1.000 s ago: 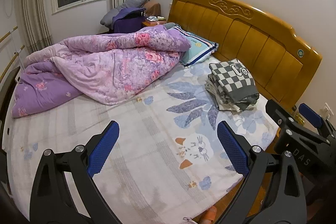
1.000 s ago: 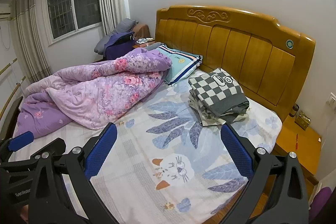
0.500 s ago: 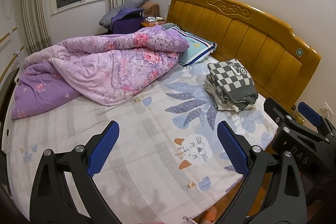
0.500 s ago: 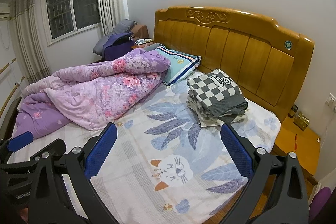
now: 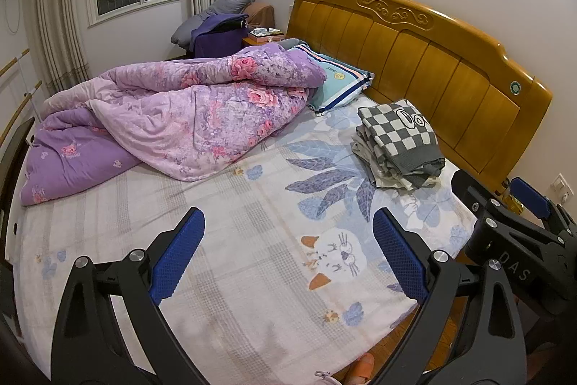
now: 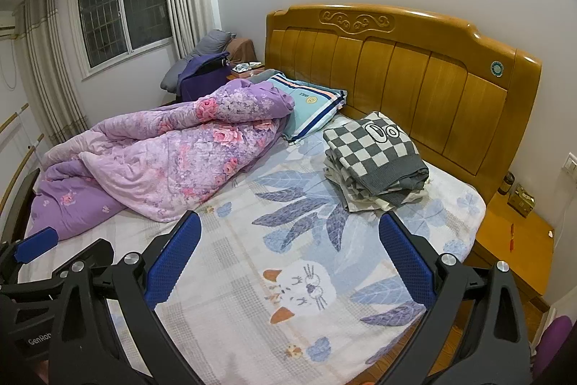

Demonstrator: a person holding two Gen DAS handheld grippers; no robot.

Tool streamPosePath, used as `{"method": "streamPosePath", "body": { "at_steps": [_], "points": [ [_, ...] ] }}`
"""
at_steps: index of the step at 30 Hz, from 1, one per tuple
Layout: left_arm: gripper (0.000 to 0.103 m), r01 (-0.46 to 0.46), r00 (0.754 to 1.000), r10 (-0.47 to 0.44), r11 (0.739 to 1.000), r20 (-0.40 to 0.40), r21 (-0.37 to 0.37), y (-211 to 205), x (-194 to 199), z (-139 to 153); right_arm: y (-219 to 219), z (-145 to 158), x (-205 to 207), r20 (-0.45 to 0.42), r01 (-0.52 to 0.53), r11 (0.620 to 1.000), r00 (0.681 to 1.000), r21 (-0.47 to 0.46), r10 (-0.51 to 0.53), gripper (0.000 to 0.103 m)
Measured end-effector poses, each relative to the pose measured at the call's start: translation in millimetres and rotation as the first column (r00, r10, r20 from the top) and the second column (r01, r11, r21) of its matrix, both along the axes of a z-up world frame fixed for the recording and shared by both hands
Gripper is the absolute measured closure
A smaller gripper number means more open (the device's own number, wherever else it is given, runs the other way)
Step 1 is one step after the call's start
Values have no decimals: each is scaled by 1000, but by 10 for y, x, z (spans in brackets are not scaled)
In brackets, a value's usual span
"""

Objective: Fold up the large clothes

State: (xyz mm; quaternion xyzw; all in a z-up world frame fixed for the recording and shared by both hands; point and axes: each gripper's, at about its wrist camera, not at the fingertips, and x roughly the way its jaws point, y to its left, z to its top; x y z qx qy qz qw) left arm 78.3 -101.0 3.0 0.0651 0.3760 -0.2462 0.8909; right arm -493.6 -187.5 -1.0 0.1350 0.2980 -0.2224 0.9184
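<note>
One wooden bed (image 6: 404, 67) holds one rumpled purple floral quilt (image 6: 173, 161), one striped light-blue pillow (image 6: 310, 107) and one stack of folded clothes topped by a grey-and-white checkered garment (image 6: 375, 157). Two black grippers with blue pads are raised above it, the left gripper (image 5: 288, 255) and the right gripper (image 6: 288, 262).

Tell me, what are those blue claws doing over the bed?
A person holds two grippers above the bed sheet. The left gripper and right gripper are both open and hold nothing. A stack of folded clothes, checkered sweater on top, sits near the headboard. The purple quilt lies rumpled, untouched.
</note>
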Motion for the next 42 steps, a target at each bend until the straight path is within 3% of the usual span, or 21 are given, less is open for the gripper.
{"method": "streamPosePath", "body": {
  "at_steps": [42],
  "points": [
    [8,23,1000,-23,1000,-13,8,10,-8,-49,-8,-28,-138,-15,12,1000,1000,2,-12,8]
  ]
}}
